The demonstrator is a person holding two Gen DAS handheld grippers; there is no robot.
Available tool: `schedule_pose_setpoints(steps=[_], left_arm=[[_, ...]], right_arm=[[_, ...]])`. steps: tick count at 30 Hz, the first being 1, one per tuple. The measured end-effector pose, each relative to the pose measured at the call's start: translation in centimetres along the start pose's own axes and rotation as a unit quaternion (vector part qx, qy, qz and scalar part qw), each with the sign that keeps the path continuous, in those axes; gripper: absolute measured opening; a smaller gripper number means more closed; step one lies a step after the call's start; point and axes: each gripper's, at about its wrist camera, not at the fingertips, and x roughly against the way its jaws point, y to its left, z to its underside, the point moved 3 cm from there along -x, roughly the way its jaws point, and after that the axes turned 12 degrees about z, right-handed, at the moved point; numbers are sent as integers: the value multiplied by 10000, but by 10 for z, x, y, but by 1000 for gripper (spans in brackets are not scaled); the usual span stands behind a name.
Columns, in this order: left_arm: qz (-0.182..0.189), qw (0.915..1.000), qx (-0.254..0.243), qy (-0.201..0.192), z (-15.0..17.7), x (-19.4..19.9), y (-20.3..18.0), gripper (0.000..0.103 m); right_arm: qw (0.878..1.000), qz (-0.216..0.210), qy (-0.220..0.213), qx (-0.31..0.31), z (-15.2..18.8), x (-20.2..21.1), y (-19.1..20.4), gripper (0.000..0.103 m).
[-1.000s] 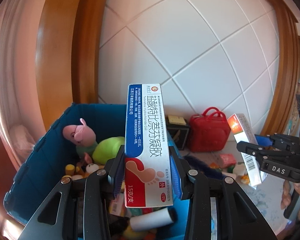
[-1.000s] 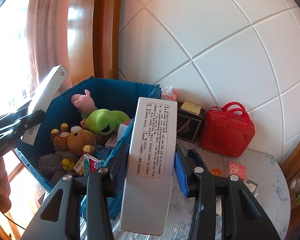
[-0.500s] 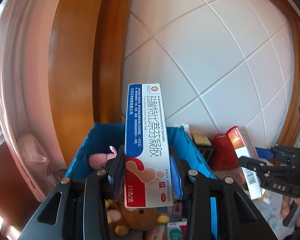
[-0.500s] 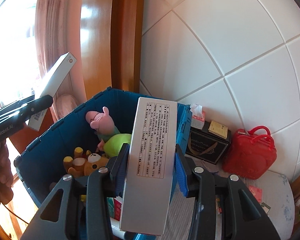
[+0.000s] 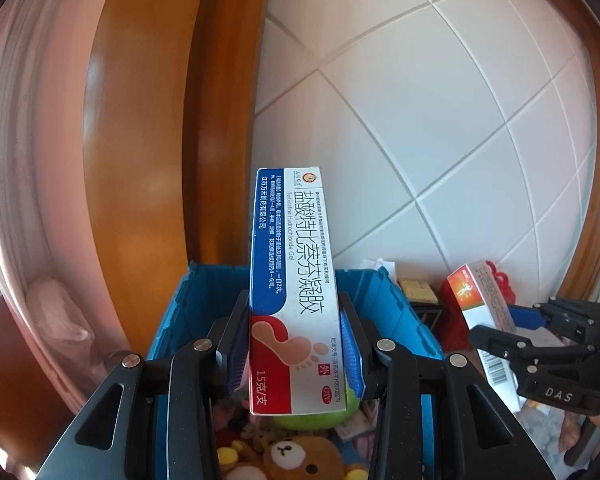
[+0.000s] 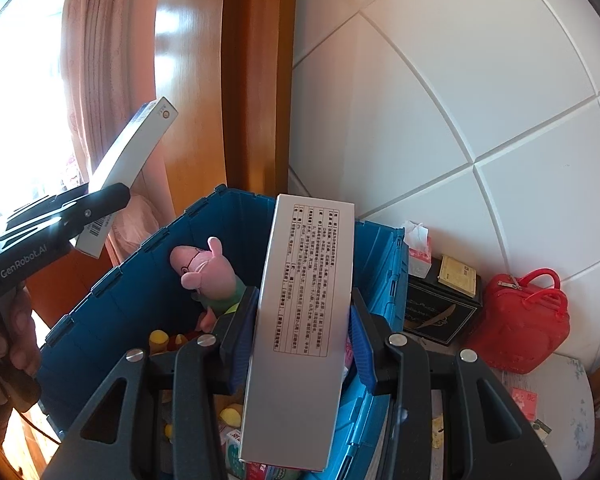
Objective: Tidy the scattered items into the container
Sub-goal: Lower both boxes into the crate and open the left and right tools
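- Beside the blue plastic crate (image 6: pixel 148 280), on the round table (image 6: pixel 568 392), stand a glossy red mini suitcase (image 6: pixel 520 320), a black box (image 6: pixel 440 308) and a tissue pack (image 6: pixel 418 250).
- Plush toys fill the crate: a pink pig (image 6: pixel 204 264), a brown bear (image 5: pixel 296 456), and something green (image 5: pixel 312 416).
- The left gripper (image 5: pixel 294 354) is clamped on a foot-gel carton (image 5: pixel 290 280), held upright above the crate.
- The right gripper (image 6: pixel 298 344) is clamped on a grey printed carton (image 6: pixel 304 320) over the crate's near rim.
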Motion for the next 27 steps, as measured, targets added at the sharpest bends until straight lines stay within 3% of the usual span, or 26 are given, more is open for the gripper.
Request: schedule_pose_setpoints(steps=[22,24,25,26,27], left_arm=[[167,9998,9,82,-5,-29,7,41],[192,9998,7,110,-6,-30,6,77],[141,9999,-7,29,-7,-27,5,95],[81,9999,-25,-68,-7,-24,5,98],[60,9999,-24,-105,-7,-21,6,98]], right_arm=[[9997,-30,197,-121,1,-22,2,43],[9999,15,125,-85,0,-24,3,54],[9999,60,79,-56,1,-23,4,85],[10000,74,4,-61,1,-21,4,103],[9999,99,-75,-74,2,-18,3,103]])
